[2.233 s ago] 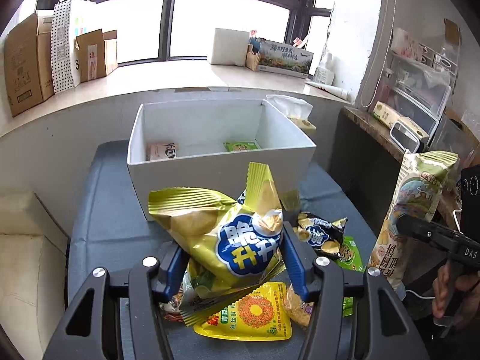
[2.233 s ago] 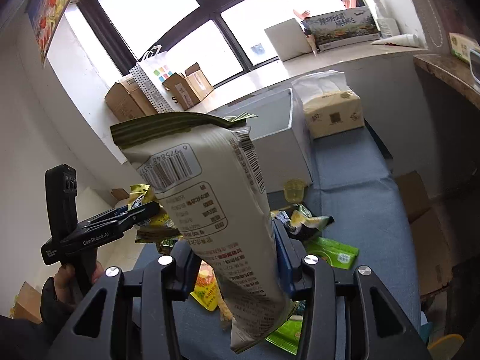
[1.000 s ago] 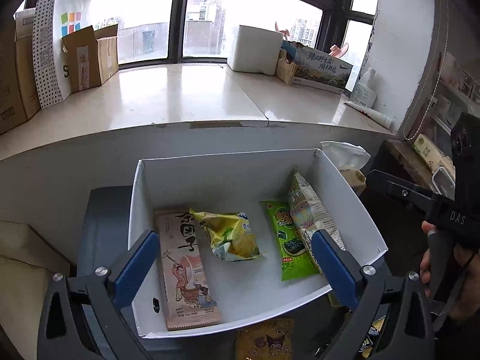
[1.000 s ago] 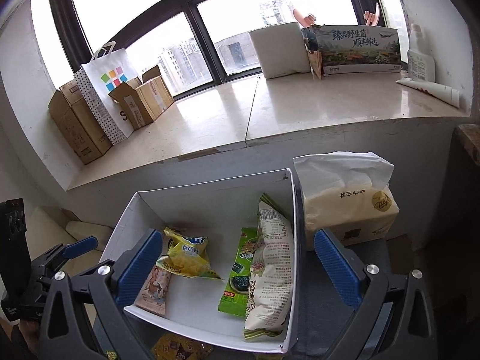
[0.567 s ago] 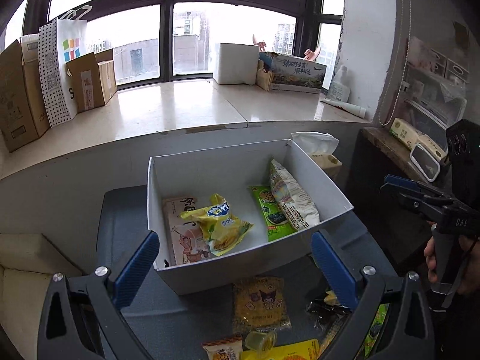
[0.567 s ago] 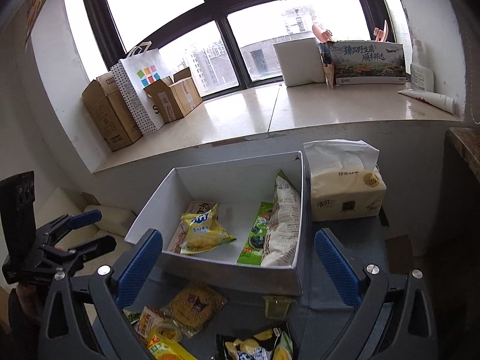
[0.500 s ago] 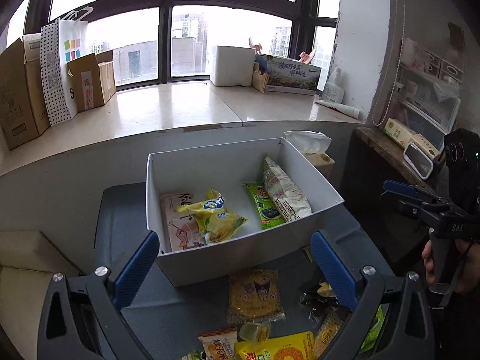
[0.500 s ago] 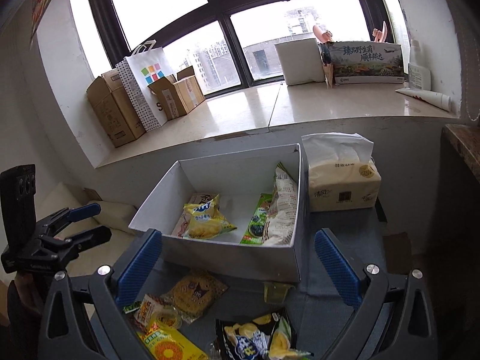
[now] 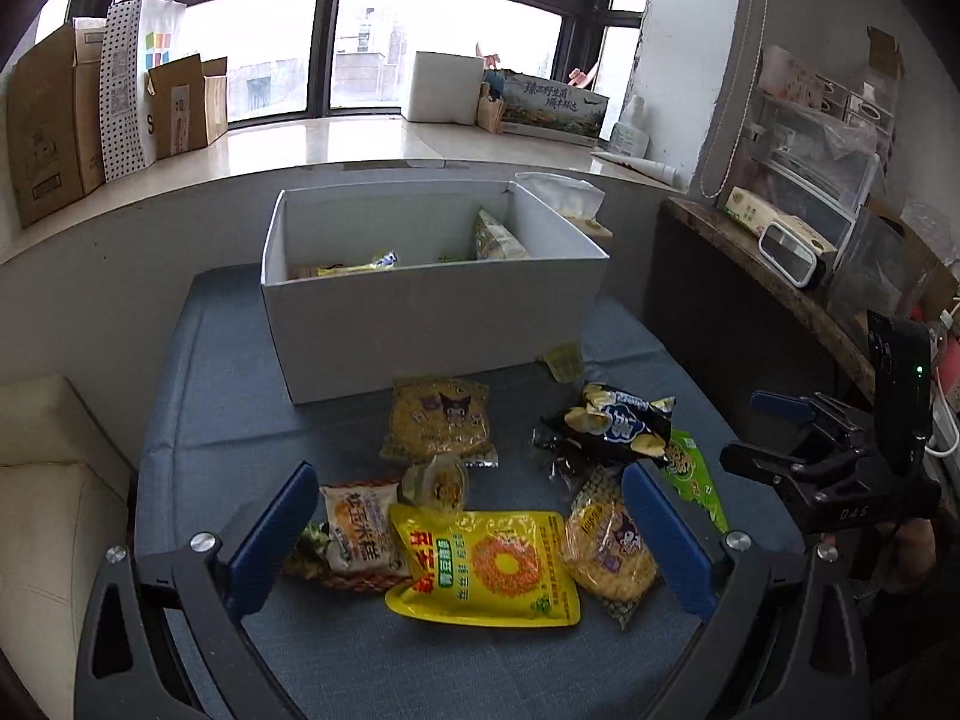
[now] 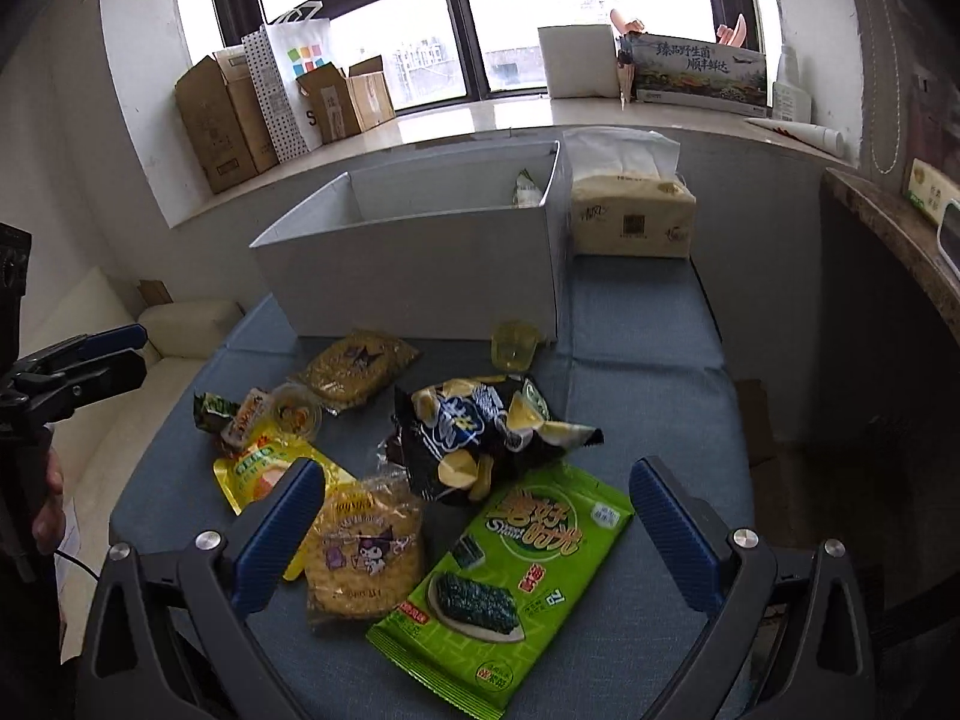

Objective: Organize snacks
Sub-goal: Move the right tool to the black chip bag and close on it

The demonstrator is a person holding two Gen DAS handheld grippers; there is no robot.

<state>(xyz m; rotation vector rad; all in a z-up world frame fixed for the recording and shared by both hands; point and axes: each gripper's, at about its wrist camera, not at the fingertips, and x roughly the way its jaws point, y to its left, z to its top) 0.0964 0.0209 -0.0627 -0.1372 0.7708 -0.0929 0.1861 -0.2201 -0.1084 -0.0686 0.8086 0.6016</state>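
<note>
A white box (image 9: 432,306) stands at the back of the blue table and holds several snack bags; it also shows in the right wrist view (image 10: 420,264). Loose snacks lie in front of it. My left gripper (image 9: 474,534) is open and empty above a yellow pouch (image 9: 486,564), with a rice cracker pack (image 9: 360,528) at its left finger. My right gripper (image 10: 480,528) is open and empty above a green seaweed pack (image 10: 510,576), beside a noodle pack (image 10: 366,552) and a black chip bag (image 10: 480,432).
A tissue pack (image 10: 630,210) stands right of the box. A jelly cup (image 10: 516,345) and another noodle pack (image 9: 438,420) lie by the box front. A dark side shelf (image 9: 780,300) is on the right, a cream cushion (image 9: 42,510) on the left.
Both grippers let go of their bags into the box, opened wide, then drew back and down from over the box to above the loose snacks.
</note>
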